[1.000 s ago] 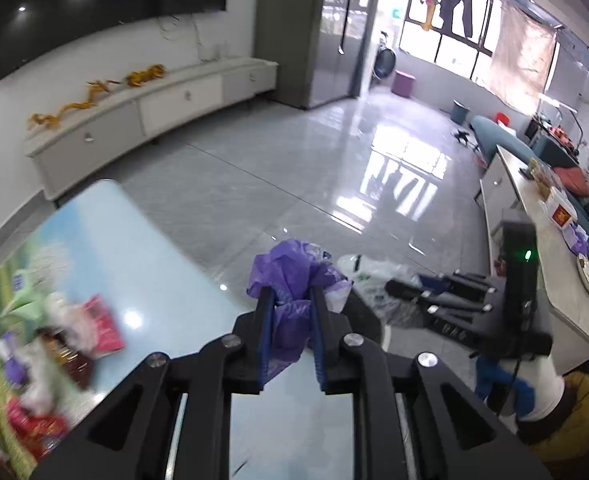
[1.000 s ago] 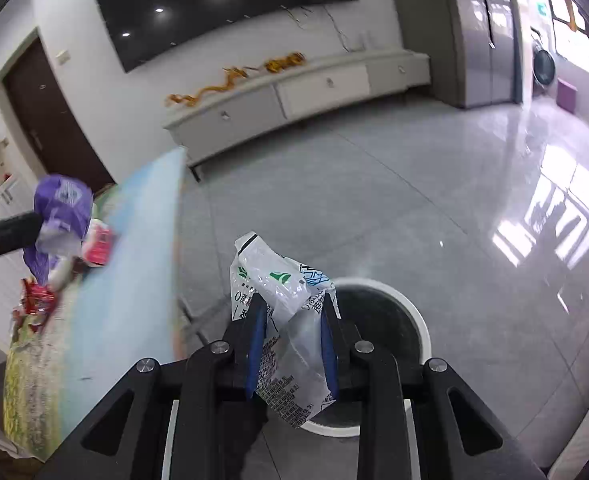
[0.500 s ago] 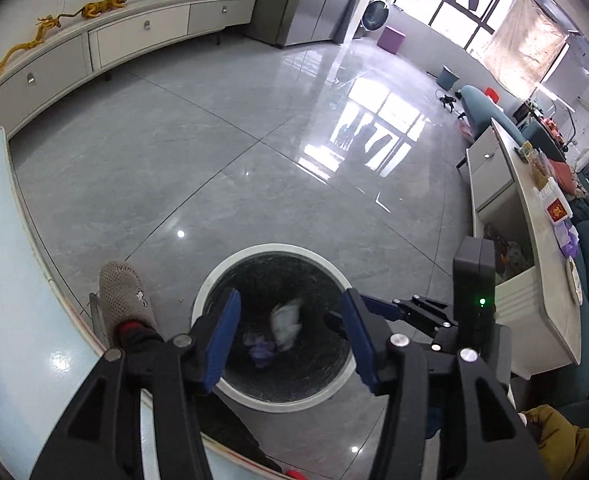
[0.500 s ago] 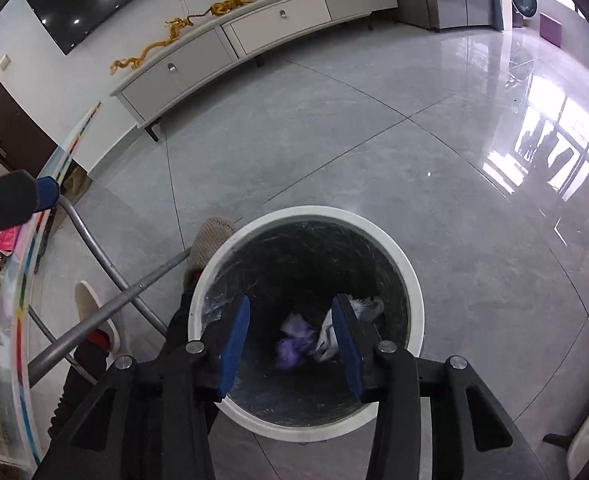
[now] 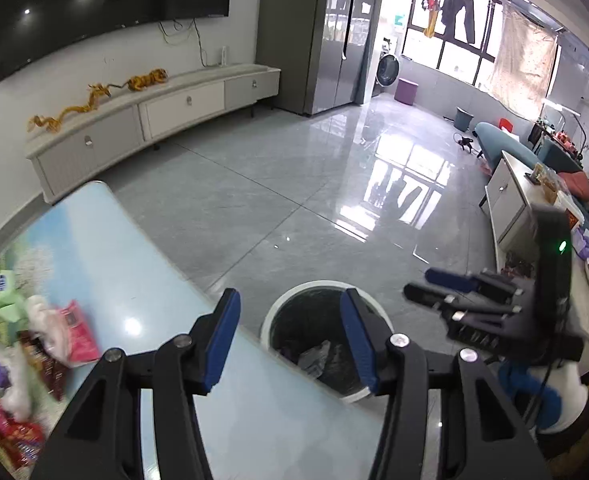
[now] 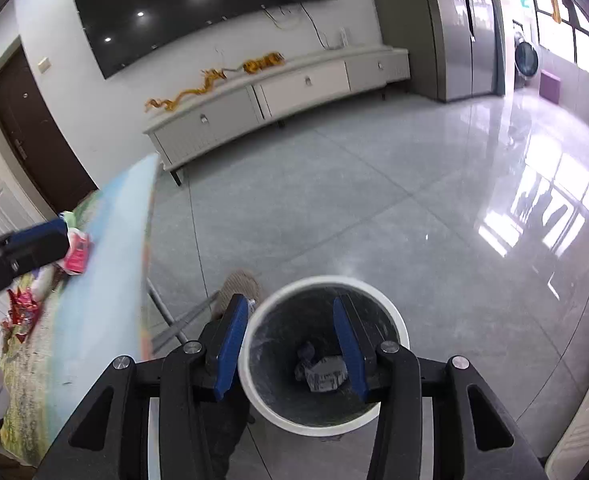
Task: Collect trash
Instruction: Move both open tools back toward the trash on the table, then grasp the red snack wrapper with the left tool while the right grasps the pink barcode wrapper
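**Both drops done, bin loaded**

Left gripper (image 5: pixel 290 336) and right gripper (image 6: pixel 290 340): fingers now part open, nothing between them; a second ago they pinched a purple bag and a clear wrapper. Both pieces now lie in the bin (image 6: pixel 390 316), on the floor off the bench (image 5: pixel 106 248) edge. Remaining trash (image 5: pixel 54 336) sits at 9 o'clock in the left view. Next: back to that pile.

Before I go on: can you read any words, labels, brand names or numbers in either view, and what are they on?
No text is legible in either view.
Pink wrapper on the table: print too blurred to read.
Green packet: blue mark, unreadable.
Crumpled wrapper in the bin: print too small to read.
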`<state>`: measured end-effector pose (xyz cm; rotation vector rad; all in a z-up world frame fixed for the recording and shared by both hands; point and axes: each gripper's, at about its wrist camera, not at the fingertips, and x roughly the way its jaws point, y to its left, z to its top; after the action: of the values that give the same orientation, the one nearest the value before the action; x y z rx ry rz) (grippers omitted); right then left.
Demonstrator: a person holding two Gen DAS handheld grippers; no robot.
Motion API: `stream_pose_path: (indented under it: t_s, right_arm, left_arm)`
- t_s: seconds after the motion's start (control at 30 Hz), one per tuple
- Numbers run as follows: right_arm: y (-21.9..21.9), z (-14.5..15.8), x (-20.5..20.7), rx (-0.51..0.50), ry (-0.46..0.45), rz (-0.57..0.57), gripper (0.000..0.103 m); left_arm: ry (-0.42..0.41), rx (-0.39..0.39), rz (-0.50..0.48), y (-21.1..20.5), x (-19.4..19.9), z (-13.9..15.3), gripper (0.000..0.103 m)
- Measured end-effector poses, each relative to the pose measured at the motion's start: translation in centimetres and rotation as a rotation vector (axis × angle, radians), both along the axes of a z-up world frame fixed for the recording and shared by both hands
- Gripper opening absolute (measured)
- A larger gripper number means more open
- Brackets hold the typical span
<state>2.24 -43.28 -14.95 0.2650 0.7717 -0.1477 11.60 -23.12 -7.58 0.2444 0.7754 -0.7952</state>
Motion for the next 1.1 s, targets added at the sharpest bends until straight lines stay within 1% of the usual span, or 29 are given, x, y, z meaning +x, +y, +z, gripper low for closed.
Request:
stream_pose_path:
  t_s: [0.03, 0.17, 0.23, 0.37, 0.4, 0.47, 0.53, 0.7, 0.77, 0.87, 0.9, 1.0, 1.1]
  right_arm:
    - [1.1, 1.1, -0.4, -0.012, -0.022, 0.010, 0.042]
    - [4.9, 3.8, -0.4, -0.034, -0.071, 0.062, 0.042]
    - [7.2, 5.0, 0.0, -0.055, -0.088, 0.103, 0.042]
    - [11.1, 6.2, 1.4, -0.062, -0.103, 0.175, 0.042]
    - [11.9, 6.4, 1.9, -0.066, -0.103, 0.193, 0.042]
    - [13.8, 6.8, 3.1, -0.075, -0.098, 0.234, 0.042]
    - [15.4, 6.7, 4.0, -0.078, -0.086, 0.270, 0.042]
    - [19.8, 5.3, 8.2, -0.090, -0.039, 0.377, 0.042]
    - [21.3, 4.3, 10.0, -0.087, -0.017, 0.416, 0.042]
    - [23.4, 2.9, 12.5, -0.067, 0.012, 0.465, 0.042]
    - [23.8, 2.5, 13.3, -0.059, 0.020, 0.476, 0.042]
    - [24.7, 1.2, 15.8, -0.025, 0.049, 0.493, 0.042]
    - [24.8, -0.1, 18.3, 0.005, 0.079, 0.480, 0.042]
  left_arm:
    - [-0.014, 0.000, 0.010, 1.1, -0.4, 0.3, 0.050]
    - [-0.058, 0.001, 0.059, 5.8, -1.2, 1.1, 0.050]
    - [-0.067, -0.019, 0.093, 9.2, -1.2, 1.4, 0.050]
    - [-0.078, -0.046, 0.173, 14.6, -0.8, 1.6, 0.050]
    - [-0.082, -0.058, 0.200, 16.7, -0.6, 1.6, 0.050]
    - [-0.089, -0.063, 0.239, 19.0, -0.4, 1.5, 0.050]
    - [-0.091, -0.075, 0.294, 22.5, 0.0, 1.1, 0.050]
    - [-0.044, -0.097, 0.393, 28.6, 1.0, -0.7, 0.050]
    - [-0.035, -0.103, 0.410, 30.2, 1.4, -1.2, 0.050]
    - [-0.012, -0.115, 0.408, 31.8, 2.0, -1.8, 0.050]
    - [-0.006, -0.111, 0.400, 31.8, 2.5, -2.1, 0.050]
    - [0.000, -0.069, 0.362, 31.0, 3.7, -2.9, 0.050]
    - [0.007, -0.032, 0.322, 29.7, 4.5, -3.7, 0.050]
